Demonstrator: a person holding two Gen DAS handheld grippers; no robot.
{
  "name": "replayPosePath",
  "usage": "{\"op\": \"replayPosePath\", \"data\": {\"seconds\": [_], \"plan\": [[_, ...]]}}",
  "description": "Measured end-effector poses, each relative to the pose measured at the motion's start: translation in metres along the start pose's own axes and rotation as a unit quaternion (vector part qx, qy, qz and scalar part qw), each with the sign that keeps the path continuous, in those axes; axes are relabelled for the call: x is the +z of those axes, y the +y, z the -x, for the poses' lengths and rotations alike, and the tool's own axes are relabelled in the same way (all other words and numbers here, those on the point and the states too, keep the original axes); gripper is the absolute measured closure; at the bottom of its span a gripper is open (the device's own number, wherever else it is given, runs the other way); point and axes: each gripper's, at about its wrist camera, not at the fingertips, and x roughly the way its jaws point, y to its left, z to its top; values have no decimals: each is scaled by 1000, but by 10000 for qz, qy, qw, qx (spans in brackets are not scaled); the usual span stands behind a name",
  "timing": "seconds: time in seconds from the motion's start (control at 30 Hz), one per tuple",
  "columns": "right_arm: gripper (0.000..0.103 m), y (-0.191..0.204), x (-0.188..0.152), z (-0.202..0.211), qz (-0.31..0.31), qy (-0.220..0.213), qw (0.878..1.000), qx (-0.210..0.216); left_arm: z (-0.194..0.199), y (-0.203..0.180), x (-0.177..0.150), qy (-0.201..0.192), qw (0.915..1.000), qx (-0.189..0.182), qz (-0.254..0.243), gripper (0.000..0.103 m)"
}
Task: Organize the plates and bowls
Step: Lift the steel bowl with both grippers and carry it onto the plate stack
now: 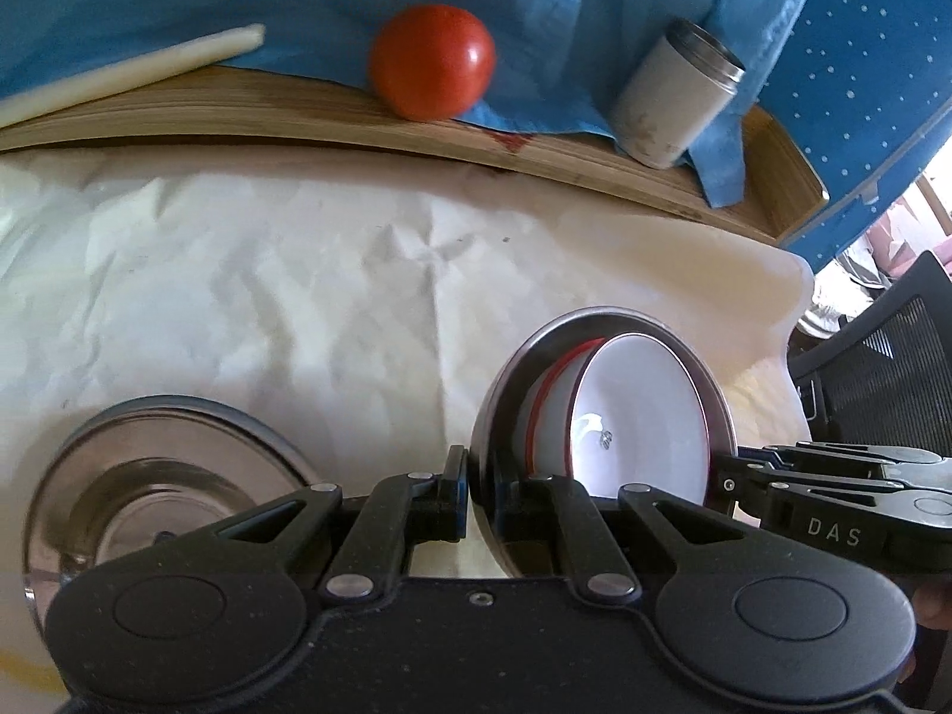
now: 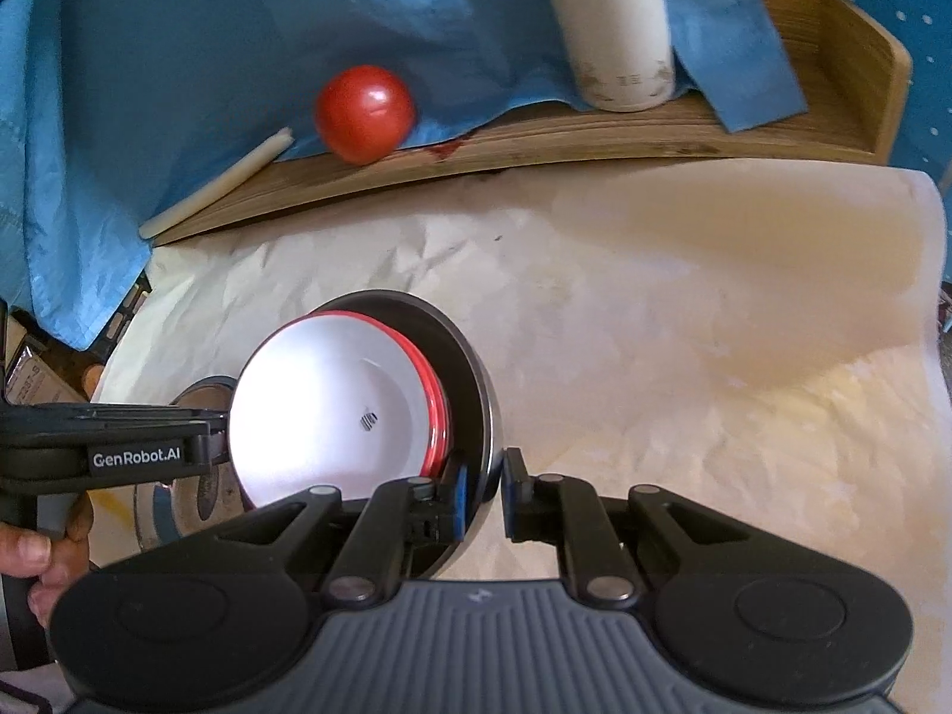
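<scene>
The bowl [image 2: 333,410] is white inside with a red rim and a small dark mark; the metal bowl [image 2: 470,375] around it is silver-grey. The paper [image 1: 297,273] over the worktop is cream, the cloth [image 2: 178,59] blue, the ball [image 1: 432,61] red.

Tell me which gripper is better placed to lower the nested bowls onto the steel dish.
Probably left: the left gripper straddles the wall of the steel bowl, and the steel dish lies beside it; the right gripper sits on the far rim.
</scene>
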Motion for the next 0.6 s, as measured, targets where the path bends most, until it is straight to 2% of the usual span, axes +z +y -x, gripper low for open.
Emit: {"op": "replayPosePath", "data": {"seconds": [0.6], "plan": [[90, 47, 9, -22, 258, 72, 9996, 131, 22, 43, -3, -141, 9994, 146, 280, 96]]}}
